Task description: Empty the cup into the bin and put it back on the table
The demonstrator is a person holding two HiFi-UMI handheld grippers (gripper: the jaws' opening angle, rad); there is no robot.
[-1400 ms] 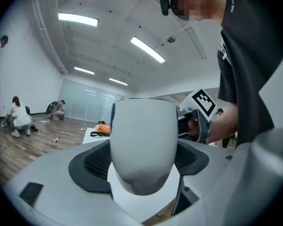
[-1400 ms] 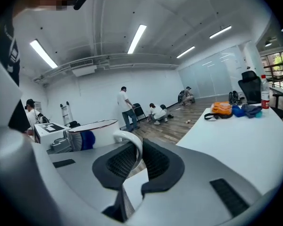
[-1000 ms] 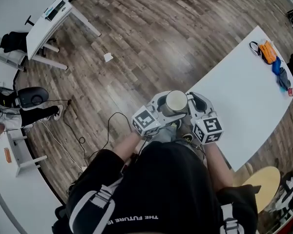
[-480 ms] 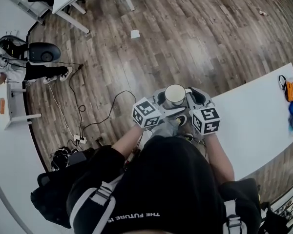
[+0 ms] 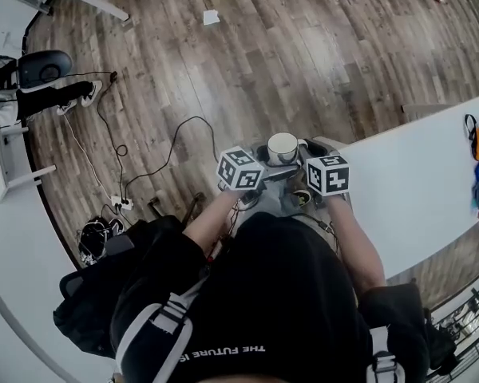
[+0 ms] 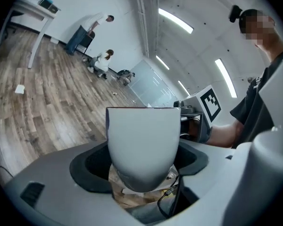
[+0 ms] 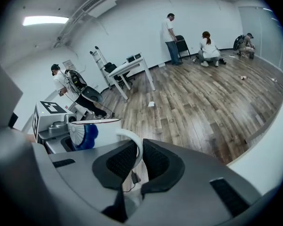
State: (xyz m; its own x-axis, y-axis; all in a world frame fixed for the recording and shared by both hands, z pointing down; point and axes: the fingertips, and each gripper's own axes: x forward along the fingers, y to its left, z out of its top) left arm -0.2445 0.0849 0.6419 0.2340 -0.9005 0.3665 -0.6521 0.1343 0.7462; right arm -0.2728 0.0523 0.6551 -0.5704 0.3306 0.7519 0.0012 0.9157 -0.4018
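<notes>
**Cup held by both grippers off the bench edge, no bin in view**

The white ceramic cup (image 5: 283, 148) with a blue mark on its side sits upper centre of the head view, upright with its mouth up and its long axis vertical. It hangs over the brown wooden floor (image 5: 263, 62).

The left hand-held gripper (image 5: 269, 159) has its jaws spread wide, and they clamp the cup's body from the left. The right hand-held gripper (image 5: 305, 155) pinches the curved handle (image 7: 134, 147) between its dark pads, nearly pressed together.

Key relation: the cup lies dead between the two grippers. The white bench (image 5: 415, 174) lies to the right of it, its near edge just beside the right hand-held gripper, so the right side is nearer for a set-down. No bin shows in any view, and the cup's contents can't be told.

Against the earlier frames, the cup and both marker cubes look smaller, so likely lower. The bench has slid from centre to far right of the frame. Black cables (image 5: 168, 154) now show on the floor left of the cup. The grip looks unchanged.
</notes>
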